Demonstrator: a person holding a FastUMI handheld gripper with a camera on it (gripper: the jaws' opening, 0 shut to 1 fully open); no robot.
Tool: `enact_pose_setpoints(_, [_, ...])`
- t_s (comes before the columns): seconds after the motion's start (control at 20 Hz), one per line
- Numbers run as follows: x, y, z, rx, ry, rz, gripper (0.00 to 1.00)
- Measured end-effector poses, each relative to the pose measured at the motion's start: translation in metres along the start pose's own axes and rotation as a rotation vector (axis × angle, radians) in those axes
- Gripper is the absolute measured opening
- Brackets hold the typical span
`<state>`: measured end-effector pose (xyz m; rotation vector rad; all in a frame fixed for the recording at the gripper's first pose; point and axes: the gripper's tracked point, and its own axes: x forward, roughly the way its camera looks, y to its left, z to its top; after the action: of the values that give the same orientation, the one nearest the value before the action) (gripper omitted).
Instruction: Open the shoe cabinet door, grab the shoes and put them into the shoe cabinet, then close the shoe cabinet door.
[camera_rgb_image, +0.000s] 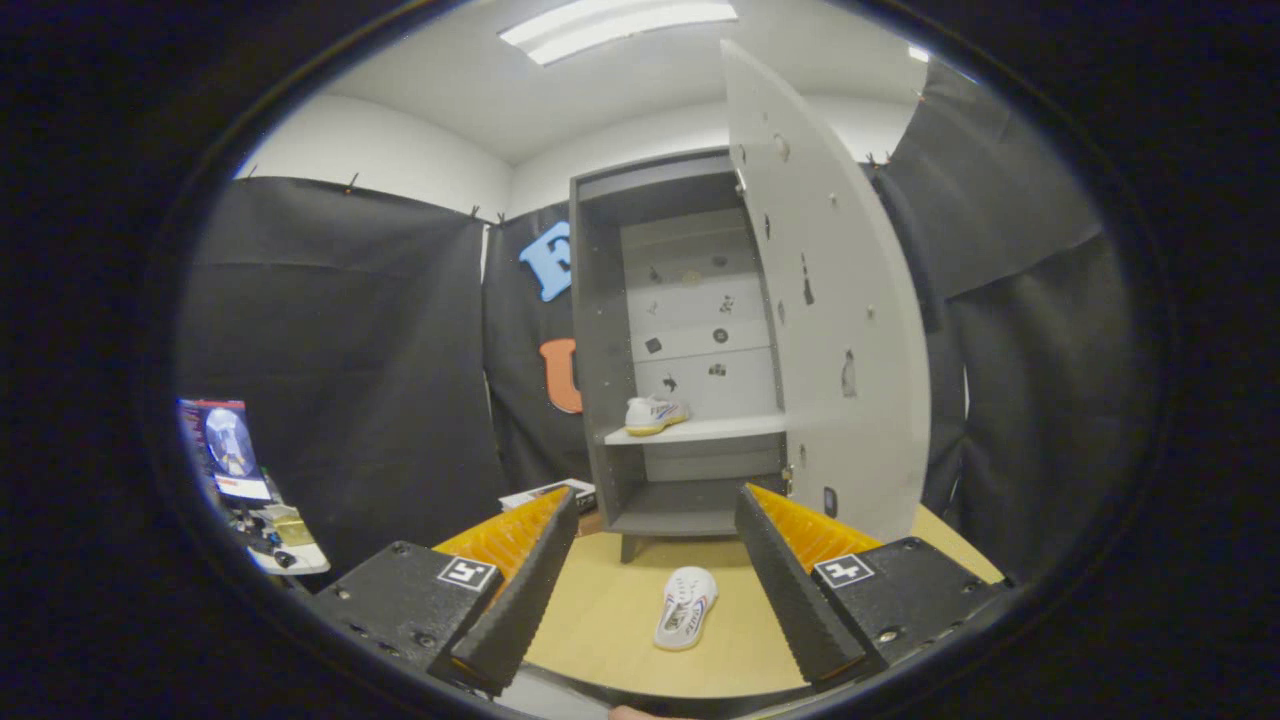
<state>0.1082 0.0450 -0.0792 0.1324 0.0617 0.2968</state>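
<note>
The tongs (655, 585) gape wide, holding nothing, their ridged fingers (520, 590) splayed. Between them at 6 o'clock, one white shoe (686, 606) lies on the smooth tan worktop (610, 620). At 12 o'clock stands the grey shoe cabinet (600, 400), door (840, 330) swung open, another shoe (654, 414) on its shelf (720, 429).

grey shoe cabinet (600, 330), door (830, 300) open, one white shoe (653, 413) shelved, another (686, 607) on the table.
</note>
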Motion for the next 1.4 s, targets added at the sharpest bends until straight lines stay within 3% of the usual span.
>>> enact_pose_setpoints(0.15, [0.016,-0.004,-0.035,-0.019,0.083,-0.025,1.00])
enact_pose_setpoints(0.45, [0.070,-0.002,-0.152,0.040,0.336,-0.025,0.99])
enact_pose_setpoints(0.85, [0.148,-0.032,-0.249,0.134,0.494,-0.186,0.89])
enact_pose_setpoints(0.95, [0.157,-0.038,-0.272,0.176,0.564,-0.218,0.80])
enact_pose_setpoints(1.0, [0.162,-0.035,-0.281,0.203,0.587,-0.213,0.66])
enact_pose_setpoints(1.1, [0.184,-0.040,-0.288,0.205,0.548,-0.179,0.63])
enact_pose_setpoints(1.15, [0.191,-0.054,-0.296,0.217,0.546,-0.218,0.48])
enact_pose_setpoints(1.25, [0.203,-0.052,-0.293,0.291,0.499,-0.172,0.18])
enact_pose_setpoints(1.4, [0.197,-0.052,-0.290,0.261,0.489,-0.126,0.06])
